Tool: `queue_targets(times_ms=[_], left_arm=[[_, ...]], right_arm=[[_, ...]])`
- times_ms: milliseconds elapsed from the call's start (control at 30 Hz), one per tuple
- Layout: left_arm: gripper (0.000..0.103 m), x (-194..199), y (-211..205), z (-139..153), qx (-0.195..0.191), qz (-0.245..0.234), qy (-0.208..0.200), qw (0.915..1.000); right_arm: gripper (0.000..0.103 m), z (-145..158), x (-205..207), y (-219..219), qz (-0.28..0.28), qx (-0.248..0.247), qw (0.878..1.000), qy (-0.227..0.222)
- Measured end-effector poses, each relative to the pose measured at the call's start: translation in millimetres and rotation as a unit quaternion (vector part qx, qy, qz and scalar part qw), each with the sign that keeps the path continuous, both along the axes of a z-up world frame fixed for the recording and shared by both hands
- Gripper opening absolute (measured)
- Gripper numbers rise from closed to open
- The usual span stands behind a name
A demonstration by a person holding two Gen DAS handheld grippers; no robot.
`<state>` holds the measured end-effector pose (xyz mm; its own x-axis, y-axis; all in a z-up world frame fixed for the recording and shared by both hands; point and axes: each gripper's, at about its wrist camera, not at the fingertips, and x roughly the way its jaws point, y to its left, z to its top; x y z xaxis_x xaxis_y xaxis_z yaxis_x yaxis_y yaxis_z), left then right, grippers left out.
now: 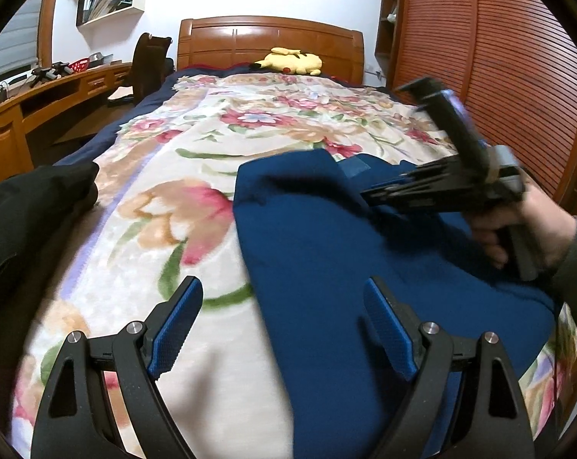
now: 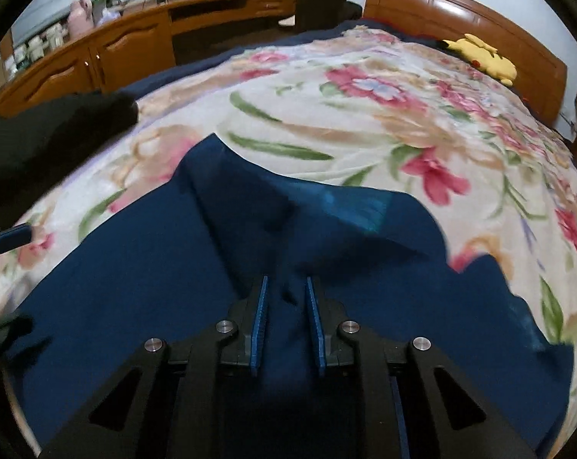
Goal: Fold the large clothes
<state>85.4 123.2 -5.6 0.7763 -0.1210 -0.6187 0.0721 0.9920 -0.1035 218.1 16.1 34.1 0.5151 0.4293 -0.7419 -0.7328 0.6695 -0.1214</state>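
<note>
At nine o'clock in your left wrist view a dark garment [image 1: 24, 222] lies bunched at the edge of the bed, on the floral blanket [image 1: 166, 176] that covers it. Farther back on that side stands the wooden table [image 1: 39, 103] with a dark chair [image 1: 148, 63] pulled up to it.

Your left gripper [image 1: 282, 329] hovers over the blanket with its jaws spread wide and nothing between them. Its left blue pad sits over bare blanket; its right one sits over the left margin of the blue garment [image 1: 326, 237].

That blue garment lies on the near half of the bed, spreading from six o'clock out toward three o'clock, its left edge fairly straight and a lighter blue patch showing near its far edge.

At twelve o'clock a yellow plush toy [image 1: 290, 62] rests against the wooden headboard [image 1: 269, 40].

At three o'clock your right gripper [image 1: 368, 196] crosses above the blue garment, held in your right hand [image 1: 517, 225]. In the right wrist view, its jaws stand narrowly apart with a raised fold of the blue cloth between the blue pads [image 2: 258, 325]; they pinch that fold. The garment fills the lower half there, with a fold running up toward eleven o'clock.
</note>
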Motion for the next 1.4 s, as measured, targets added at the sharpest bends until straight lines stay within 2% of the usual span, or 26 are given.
queue_targets(times_ms=[133, 300, 333, 367, 433, 533, 867, 1100, 1400], left_arm=[[0.086, -2.0, 1.5, -0.6, 0.002, -0.002, 0.001, 1.0000], [0.086, -1.9, 1.9, -1.2, 0.002, -0.003, 0.003, 1.0000], [0.086, -2.1, 1.7, -1.2, 0.003, -0.003, 0.002, 1.0000], [0.086, -2.7, 1.3, -0.7, 0.004, -0.002, 0.000, 1.0000], [0.086, -4.0, 1.1, -0.1, 0.004, -0.002, -0.002, 1.0000], [0.086, -5.1, -2.3, 0.6, 0.007, -0.001, -0.003, 1.0000], [0.086, -21.8, -12.9, 4.7, 0.007, -0.004, -0.012, 0.9999], [0.086, -40.4, -17.4, 3.1, 0.014, -0.008, -0.014, 0.9998], [0.086, -57.7, -15.0, -11.4, 0.006, -0.001, 0.003, 1.0000]], right_arm=[[0.021, -8.7, 27.3, 14.2, -0.034, -0.013, 0.999, 0.005], [0.021, 2.1, 21.3, 22.0, -0.058, 0.010, 0.998, -0.011], [0.028, 6.7, 17.1, 17.6, -0.063, 0.017, 0.998, -0.016], [0.039, 10.6, 9.1, 11.9, -0.069, 0.023, 0.997, -0.023], [0.047, 18.6, -10.1, -1.1, -0.078, 0.030, 0.996, -0.040], [0.053, 20.2, -37.6, -21.5, -0.072, 0.030, 0.995, -0.055], [0.054, 20.3, -123.2, -95.9, -0.085, 0.042, 0.994, -0.059], [0.054, 14.9, -158.9, -106.6, -0.097, 0.052, 0.993, -0.052], [0.054, 9.2, -201.6, -107.9, -0.077, 0.055, 0.992, -0.079]])
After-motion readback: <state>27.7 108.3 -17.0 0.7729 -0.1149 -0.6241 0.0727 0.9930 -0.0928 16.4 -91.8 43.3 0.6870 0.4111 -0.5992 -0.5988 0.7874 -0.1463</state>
